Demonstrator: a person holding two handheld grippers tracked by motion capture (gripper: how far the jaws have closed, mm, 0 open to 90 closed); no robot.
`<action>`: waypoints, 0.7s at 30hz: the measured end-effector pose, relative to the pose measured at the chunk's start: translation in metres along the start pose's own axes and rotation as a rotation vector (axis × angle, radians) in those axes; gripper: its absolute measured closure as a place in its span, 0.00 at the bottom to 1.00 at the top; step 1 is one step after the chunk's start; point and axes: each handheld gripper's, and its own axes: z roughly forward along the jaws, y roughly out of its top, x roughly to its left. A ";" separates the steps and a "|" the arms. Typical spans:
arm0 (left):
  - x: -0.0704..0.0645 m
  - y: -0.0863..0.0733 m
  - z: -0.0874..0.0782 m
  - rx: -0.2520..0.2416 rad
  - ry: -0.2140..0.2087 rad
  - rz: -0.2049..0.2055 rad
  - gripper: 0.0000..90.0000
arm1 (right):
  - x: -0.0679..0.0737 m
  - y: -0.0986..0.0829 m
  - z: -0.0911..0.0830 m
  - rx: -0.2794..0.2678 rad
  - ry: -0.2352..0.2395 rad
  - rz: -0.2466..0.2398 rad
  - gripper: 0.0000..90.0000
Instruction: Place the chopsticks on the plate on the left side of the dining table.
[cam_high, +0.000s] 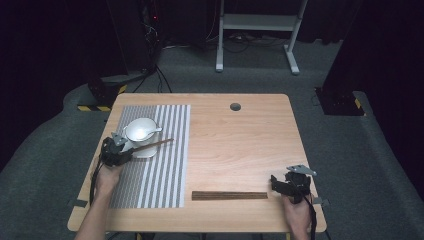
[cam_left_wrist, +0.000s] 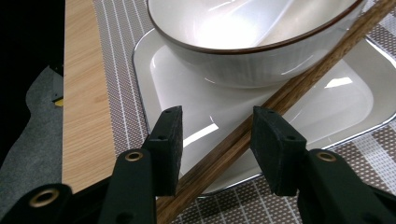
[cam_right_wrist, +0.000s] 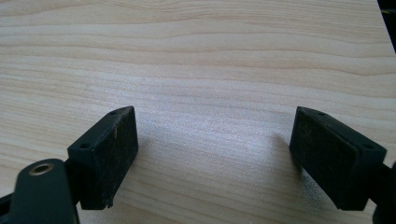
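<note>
Lying btwn left gripper (cam_left_wrist: 215, 140) jaws: chopsticks (cam_left_wrist: 289, 91).

The striped placemat (cam_high: 150, 155) serves as landmark. Its far-left part is crowded: a white bowl (cam_high: 140, 129) sits on a white tray (cam_high: 145, 150), and a pair of wooden chopsticks (cam_high: 156, 144) slants across the tray, running between the left gripper's (cam_left_wrist: 217, 142) parted jaws. The mat's near half lies bare. To the right of the mat, the wooden table (cam_high: 240, 150) is open, save a dark wooden strip (cam_high: 230, 195) just beside the mat's near-right corner.
</note>
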 end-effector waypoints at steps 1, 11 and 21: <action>0.001 0.000 0.000 -0.001 0.003 -0.002 0.60 | 0.000 0.000 0.000 0.000 0.000 0.000 0.16; 0.003 0.001 0.003 -0.002 0.013 -0.032 0.61 | 0.000 0.000 0.000 0.000 0.000 0.001 0.17; -0.004 -0.001 -0.005 -0.026 -0.008 -0.008 0.59 | 0.000 0.000 0.000 -0.002 -0.001 -0.002 0.17</action>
